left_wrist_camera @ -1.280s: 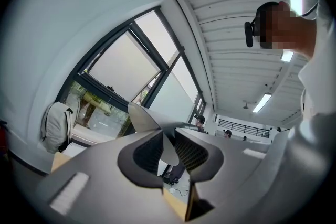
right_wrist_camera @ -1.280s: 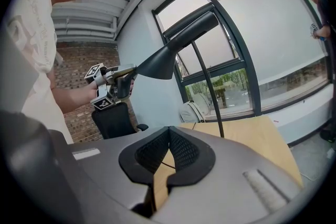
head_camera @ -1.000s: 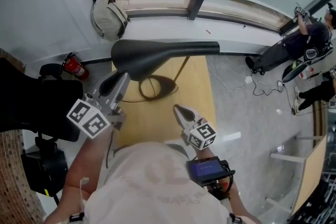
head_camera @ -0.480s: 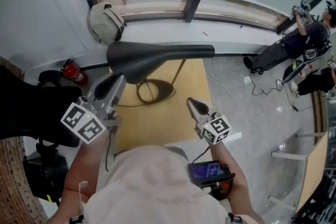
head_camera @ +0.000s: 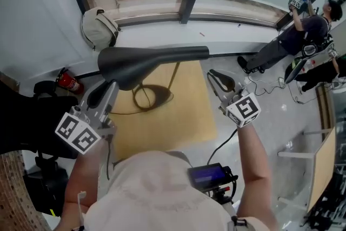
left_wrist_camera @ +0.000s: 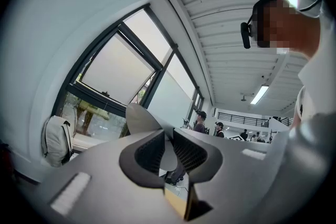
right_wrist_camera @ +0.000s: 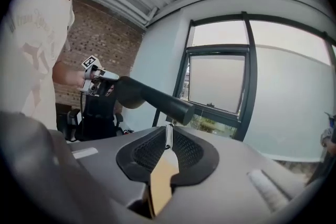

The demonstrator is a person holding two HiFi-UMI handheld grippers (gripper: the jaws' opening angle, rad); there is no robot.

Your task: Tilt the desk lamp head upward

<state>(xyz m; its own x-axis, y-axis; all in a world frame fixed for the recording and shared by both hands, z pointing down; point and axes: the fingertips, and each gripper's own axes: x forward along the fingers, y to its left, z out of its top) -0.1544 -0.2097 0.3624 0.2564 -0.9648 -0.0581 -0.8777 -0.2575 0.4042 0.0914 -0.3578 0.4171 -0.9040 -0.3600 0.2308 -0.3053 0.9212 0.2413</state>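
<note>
The black desk lamp head (head_camera: 157, 57) stretches level above the wooden table (head_camera: 184, 116), with a thin stem (head_camera: 174, 74) under it. My left gripper (head_camera: 110, 85) is at the head's wide left end. In the left gripper view the pads (left_wrist_camera: 151, 150) are shut on a pale thin edge of the head (left_wrist_camera: 140, 119). The right gripper view shows the same grip from the side, with the left gripper (right_wrist_camera: 102, 81) on the lamp head (right_wrist_camera: 157, 99). My right gripper (head_camera: 214, 74) hangs right of the head's narrow end, apart from it. Its jaws have just been opening; a thin slit shows and nothing is between them (right_wrist_camera: 168, 139).
A pale backpack (head_camera: 97, 27) lies on the sill by the window. A red fire extinguisher (head_camera: 67, 83) and a black chair (head_camera: 27, 116) stand at the left. People (head_camera: 303, 30) and cables are on the floor at the right. A small screen device (head_camera: 211, 176) hangs at the waist.
My right gripper has risen and swung right, from low over the table to beside the lamp head's narrow end, rolling as it went. The left gripper has stayed at the wide end.
</note>
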